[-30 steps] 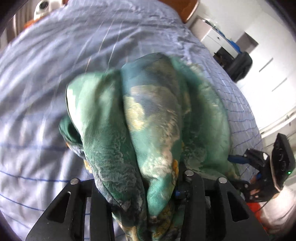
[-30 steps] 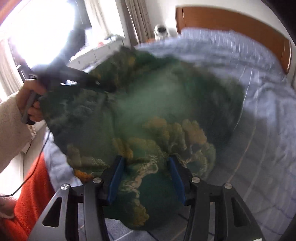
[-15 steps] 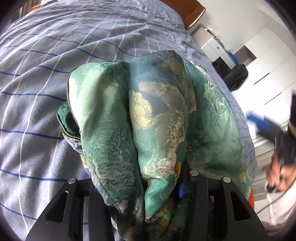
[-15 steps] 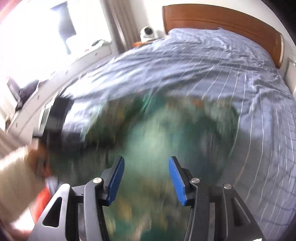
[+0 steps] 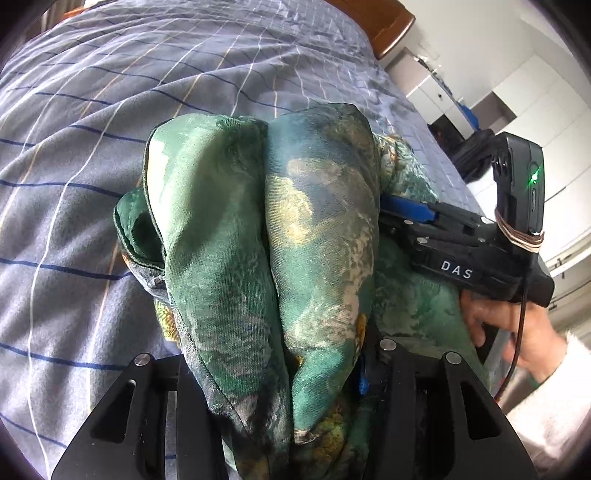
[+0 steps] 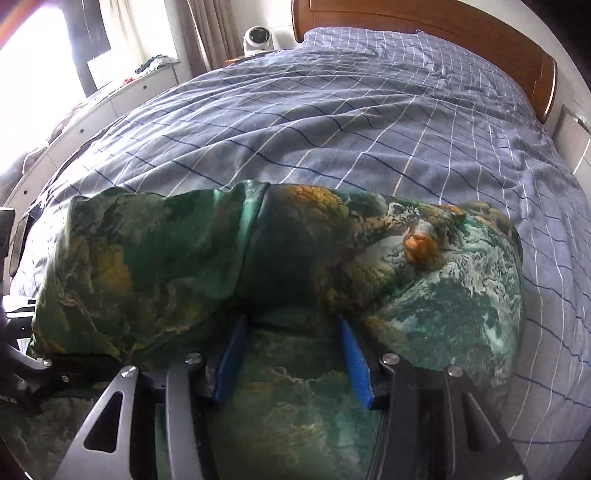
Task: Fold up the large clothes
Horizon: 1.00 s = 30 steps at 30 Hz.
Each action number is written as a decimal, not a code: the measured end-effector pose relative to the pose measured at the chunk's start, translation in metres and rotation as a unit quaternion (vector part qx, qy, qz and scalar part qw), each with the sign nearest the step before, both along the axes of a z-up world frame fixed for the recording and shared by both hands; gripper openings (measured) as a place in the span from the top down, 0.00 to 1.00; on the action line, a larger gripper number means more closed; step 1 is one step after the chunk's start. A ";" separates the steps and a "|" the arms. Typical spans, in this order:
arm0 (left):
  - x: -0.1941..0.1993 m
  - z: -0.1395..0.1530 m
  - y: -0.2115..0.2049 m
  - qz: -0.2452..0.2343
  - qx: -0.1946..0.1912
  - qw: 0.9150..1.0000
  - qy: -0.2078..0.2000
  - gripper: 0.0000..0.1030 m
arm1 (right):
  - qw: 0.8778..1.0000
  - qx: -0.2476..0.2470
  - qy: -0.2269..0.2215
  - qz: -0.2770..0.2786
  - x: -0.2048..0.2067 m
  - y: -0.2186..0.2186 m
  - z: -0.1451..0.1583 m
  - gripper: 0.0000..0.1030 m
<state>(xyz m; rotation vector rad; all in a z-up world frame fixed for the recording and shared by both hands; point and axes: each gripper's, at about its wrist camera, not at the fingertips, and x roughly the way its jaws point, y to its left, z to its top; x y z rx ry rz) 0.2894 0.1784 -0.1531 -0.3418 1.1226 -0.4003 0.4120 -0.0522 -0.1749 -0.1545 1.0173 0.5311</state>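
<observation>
Right gripper [image 6: 291,356] has swung across since the earlier frame and now sits just beside the left gripper [image 5: 275,373], its blue pads [image 6: 352,360] apart over the green cloth [image 6: 295,406], gripping nothing. Left jaws have just been opening; bunched cloth [image 5: 266,240] fills the gap, apparently still pinched, pads mostly hidden. Cloth lies ahead of both tools on the bed [image 6: 332,110]

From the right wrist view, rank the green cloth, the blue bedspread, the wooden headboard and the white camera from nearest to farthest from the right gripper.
1. Green cloth, between the fingers of the right gripper.
2. Blue bedspread, beyond it.
3. Wooden headboard and white camera, far end: too close to call.
</observation>
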 end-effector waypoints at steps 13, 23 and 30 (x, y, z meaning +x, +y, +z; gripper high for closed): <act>-0.006 0.004 0.000 0.004 0.000 1.000 -0.005 0.53 | 0.996 -0.006 -0.071 0.059 -0.144 -0.049 0.076 0.50; -0.007 0.004 -0.007 0.010 0.014 1.000 -0.011 0.51 | 0.998 0.006 -0.054 0.034 -0.165 -0.060 0.021 0.48; -0.010 0.012 -0.006 0.019 0.014 1.000 -0.019 0.47 | 0.997 -0.012 -0.070 0.027 -0.172 -0.055 0.048 0.48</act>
